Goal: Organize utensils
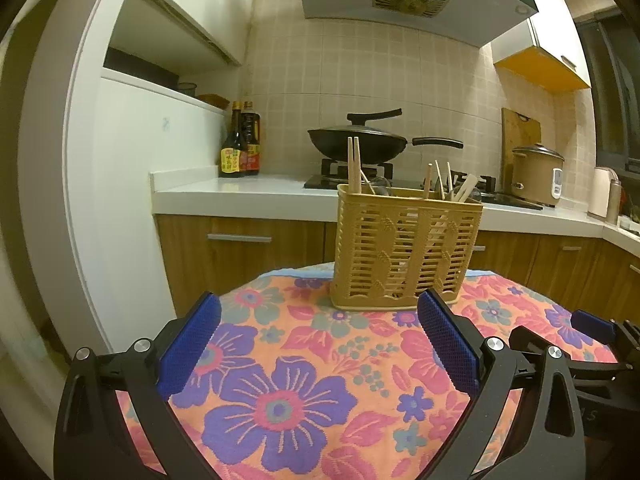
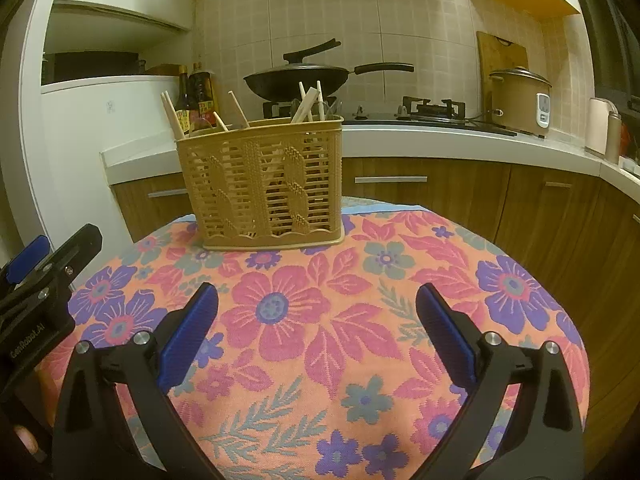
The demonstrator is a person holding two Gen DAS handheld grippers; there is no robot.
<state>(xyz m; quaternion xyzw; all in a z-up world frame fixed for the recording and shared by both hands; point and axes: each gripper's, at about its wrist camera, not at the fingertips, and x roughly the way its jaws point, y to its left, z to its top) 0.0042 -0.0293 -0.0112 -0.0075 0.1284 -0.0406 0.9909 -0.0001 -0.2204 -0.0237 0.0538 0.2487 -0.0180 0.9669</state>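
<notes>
A tan slatted plastic utensil basket (image 1: 404,248) stands at the far edge of the round table with the floral cloth (image 1: 304,360). It also shows in the right wrist view (image 2: 266,184). Wooden chopsticks (image 1: 353,164) and clear spoon handles stick up out of it, also seen in the right wrist view as chopsticks (image 2: 309,102). My left gripper (image 1: 320,320) is open and empty, low over the cloth in front of the basket. My right gripper (image 2: 318,312) is open and empty, to the right of the left one. No loose utensils lie on the cloth.
Behind the table runs a white kitchen counter (image 1: 256,192) with wooden cabinets, two sauce bottles (image 1: 240,144), a black wok (image 1: 360,140) on a gas stove, and a rice cooker (image 1: 538,174). A white wall column (image 1: 120,200) stands to the left.
</notes>
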